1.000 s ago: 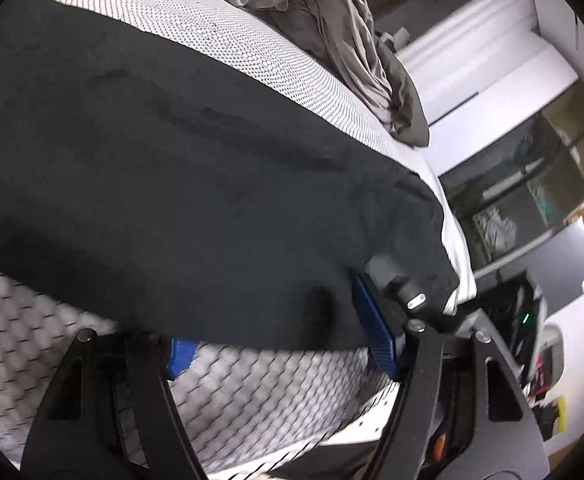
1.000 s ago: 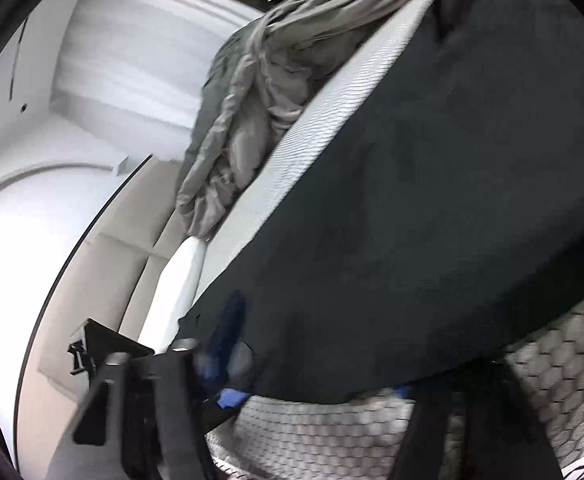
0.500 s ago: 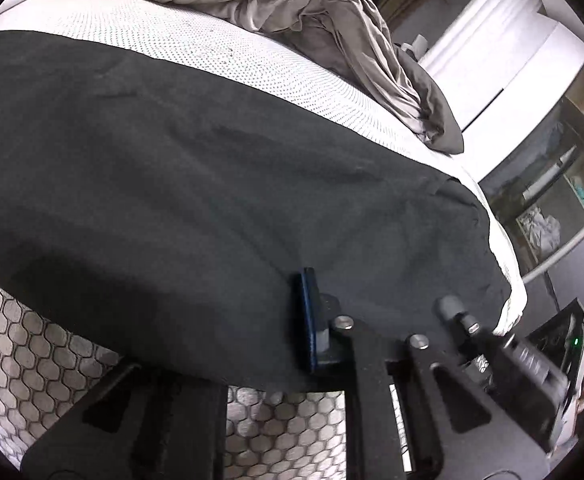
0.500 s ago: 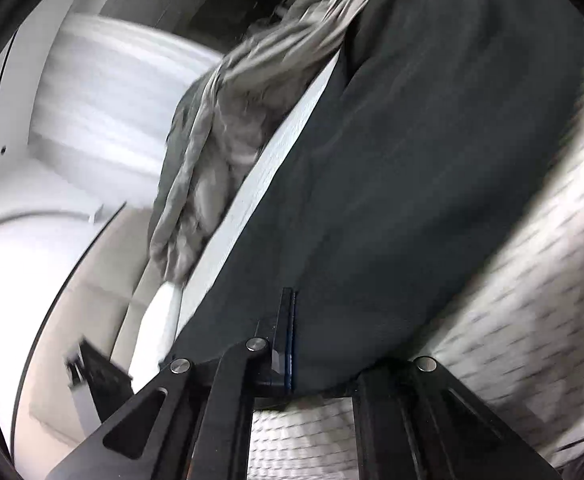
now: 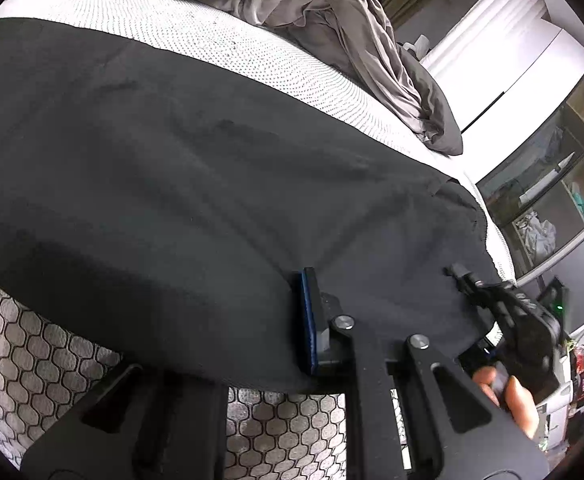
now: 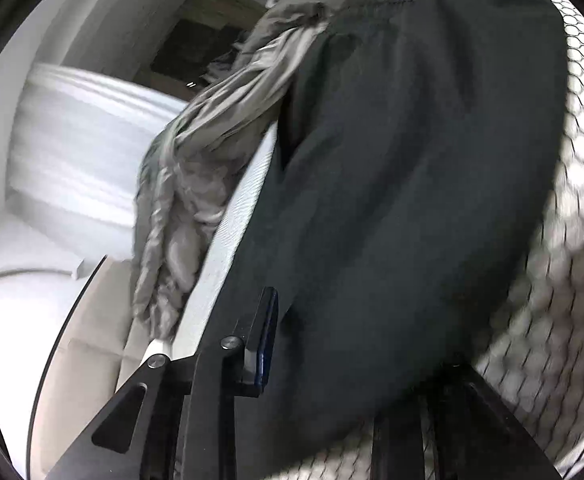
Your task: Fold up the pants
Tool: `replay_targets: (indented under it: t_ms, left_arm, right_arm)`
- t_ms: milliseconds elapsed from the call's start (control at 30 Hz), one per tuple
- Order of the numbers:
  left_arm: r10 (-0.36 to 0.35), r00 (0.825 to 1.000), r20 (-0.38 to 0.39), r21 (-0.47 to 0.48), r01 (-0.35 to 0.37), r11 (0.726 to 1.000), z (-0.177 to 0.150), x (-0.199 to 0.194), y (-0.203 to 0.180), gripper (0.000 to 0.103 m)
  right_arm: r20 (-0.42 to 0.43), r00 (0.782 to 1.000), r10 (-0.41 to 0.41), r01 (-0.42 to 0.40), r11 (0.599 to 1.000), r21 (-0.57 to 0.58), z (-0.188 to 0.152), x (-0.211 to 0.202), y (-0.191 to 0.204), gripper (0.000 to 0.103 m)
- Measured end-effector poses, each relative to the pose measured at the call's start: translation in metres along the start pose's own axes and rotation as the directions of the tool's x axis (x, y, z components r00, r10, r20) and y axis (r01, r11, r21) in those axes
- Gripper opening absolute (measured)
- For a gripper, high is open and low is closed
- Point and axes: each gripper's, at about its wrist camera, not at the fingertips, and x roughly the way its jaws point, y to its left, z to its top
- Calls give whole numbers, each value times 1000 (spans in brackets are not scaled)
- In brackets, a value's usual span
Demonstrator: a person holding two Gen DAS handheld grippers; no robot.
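Left wrist view: black pants point(image 5: 195, 200) spread across the bed point(image 5: 251, 56), near edge hanging over the honeycomb-patterned side.
Left hand-held gripper point(image 5: 292, 320): closed down on the near edge of the pants; blue-edged pad point(image 5: 308, 316) pressed against a fold of the cloth, other finger hidden under the fabric.
Right hand-held gripper in the left wrist view point(image 5: 504, 304): at the far right end of the pants, fingertips on the cloth, a person's fingers point(image 5: 520, 404) around its body.
Right wrist view: pants point(image 6: 404, 200) filling the middle, gathered waistband toward the top.
Right hand-held gripper point(image 6: 332, 344): nearly closed, pinching the pants edge; jaws just eased apart slightly, cloth between them; blue pad point(image 6: 265, 340) against the fabric, other finger covered by it.
Grey bedding point(image 6: 207, 168): crumpled heap on the bed beyond the pants, touching them near the waistband.
Focus: right wrist view blurred, mostly at the right.
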Motion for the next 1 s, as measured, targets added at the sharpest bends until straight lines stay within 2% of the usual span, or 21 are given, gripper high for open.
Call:
replay_targets:
  t_ms: [33, 133, 233, 333, 433, 500, 767, 1000]
  left_arm:
    - [-8, 1000, -3, -1, 8, 1000, 1, 0, 2, 13]
    - [-14, 1000, -1, 1, 14, 1000, 1, -1, 4, 13]
    - [-17, 1000, -3, 5, 17, 1000, 1, 0, 4, 13]
    - [-20, 1000, -8, -11, 20, 1000, 3, 2, 4, 13]
    - [-10, 1000, -7, -14, 10, 1000, 4, 3, 4, 13]
    - [-11, 1000, -7, -15, 11, 1000, 4, 3, 4, 13]
    - [-9, 1000, -2, 0, 9, 1000, 1, 3, 4, 13]
    - [-13, 1000, 7, 14, 13, 1000, -1, 4, 1, 13]
  right_arm:
    - [3, 1000, -18, 18, 1000, -6, 3, 0, -2, 7]
    - [4, 1000, -14, 14, 1000, -20, 15, -8, -10, 3]
    - [50, 997, -64, 66, 997, -42, 33, -26, -21, 3]
    - [-13, 998, -62, 62, 998, -1, 54, -25, -32, 3]
    - [-51, 994, -94, 90, 994, -68, 64, -23, -21, 6]
    - [-64, 992, -111, 105, 989, -102, 70, -23, -18, 13]
    - [-47, 999, 21, -16, 994, 112, 106, -17, -64, 16]
    - [-19, 999, -50, 51, 999, 12, 117, -26, -58, 13]
